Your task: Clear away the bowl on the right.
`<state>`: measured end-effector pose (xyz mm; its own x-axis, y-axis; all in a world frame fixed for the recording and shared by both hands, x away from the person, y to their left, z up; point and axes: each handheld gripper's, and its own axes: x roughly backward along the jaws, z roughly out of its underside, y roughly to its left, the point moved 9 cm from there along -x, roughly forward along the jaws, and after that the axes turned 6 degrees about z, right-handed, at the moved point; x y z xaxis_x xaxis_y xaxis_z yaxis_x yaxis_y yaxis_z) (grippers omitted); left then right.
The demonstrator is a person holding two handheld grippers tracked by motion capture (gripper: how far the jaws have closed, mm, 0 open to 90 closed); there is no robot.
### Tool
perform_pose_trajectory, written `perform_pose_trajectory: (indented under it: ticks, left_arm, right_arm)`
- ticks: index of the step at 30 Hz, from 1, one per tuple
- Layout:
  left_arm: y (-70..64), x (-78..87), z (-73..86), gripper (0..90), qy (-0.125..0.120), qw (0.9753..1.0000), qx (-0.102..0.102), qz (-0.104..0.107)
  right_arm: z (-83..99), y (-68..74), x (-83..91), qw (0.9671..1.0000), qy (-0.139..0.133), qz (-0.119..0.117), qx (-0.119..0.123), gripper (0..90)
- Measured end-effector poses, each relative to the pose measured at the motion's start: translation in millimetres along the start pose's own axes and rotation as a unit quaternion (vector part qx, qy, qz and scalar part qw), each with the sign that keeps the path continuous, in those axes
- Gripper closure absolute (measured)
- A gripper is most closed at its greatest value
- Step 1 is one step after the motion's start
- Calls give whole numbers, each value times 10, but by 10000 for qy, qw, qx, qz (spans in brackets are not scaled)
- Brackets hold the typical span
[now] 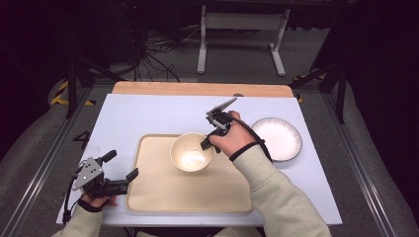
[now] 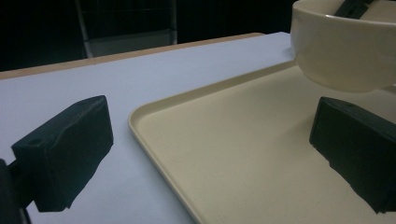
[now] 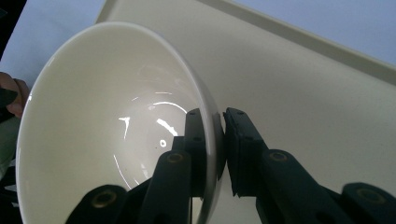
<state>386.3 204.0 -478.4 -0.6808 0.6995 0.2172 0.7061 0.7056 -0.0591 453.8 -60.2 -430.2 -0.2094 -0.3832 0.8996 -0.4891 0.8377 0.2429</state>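
The glossy cream ceramic bowl point(image 1: 191, 151) sits over the far middle part of the beige rectangular plastic tray point(image 1: 163, 197), its open mouth facing up. The right gripper point(image 1: 206, 143) has the bowl by its right-hand rim. In the right gripper view the two black jaws are clenched on the bowl's thin wall point(image 3: 140, 116), one jaw inside the bowl and the other against the outside, with the wall pinched between them. In the left gripper view the bowl point(image 2: 343, 46) appears at the upper right, its underside seeming to stand a little above the tray surface point(image 2: 233, 140), though whether it is lifted clear or touching cannot be told for sure.

The left gripper point(image 1: 120, 170) is well apart from the bowl, at the tray's near left corner. Its jaws are spread wide and released, holding nothing; one jaw lies over the pale blue-white table cover point(image 1: 148, 113) just beside the tray's left rim, the other over the tray itself.

To the right of the tray, near the right hand, a round white plate with a dark rim point(image 1: 279, 138) lies flat on the table cover. A strip of bare wooden table edge point(image 1: 197, 89) runs along the far side.
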Motion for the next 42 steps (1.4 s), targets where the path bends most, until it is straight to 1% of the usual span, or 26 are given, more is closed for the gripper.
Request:
perform_pose_trajectory:
  ticks: [6, 11, 20, 42]
  left_arm:
    - [1, -1, 0, 1, -4, 10000, 1, -3]
    - [0, -1, 0, 1, -3, 10000, -4, -5]
    - [-3, -1, 1, 1, 0, 10000, 0, 7]
    - [-9, 0, 4, 1, 30, 10000, -40, 10]
  right_arm:
    - [42, -2, -120, 10000, 48, 25, 25, 794]
    - [67, 0, -193, 10000, 45, -18, 31, 794]
    - [118, 16, -323, 9999, 151, -51, 27, 790]
    - [184, 0, -472, 9995, 303, -71, 32, 777]
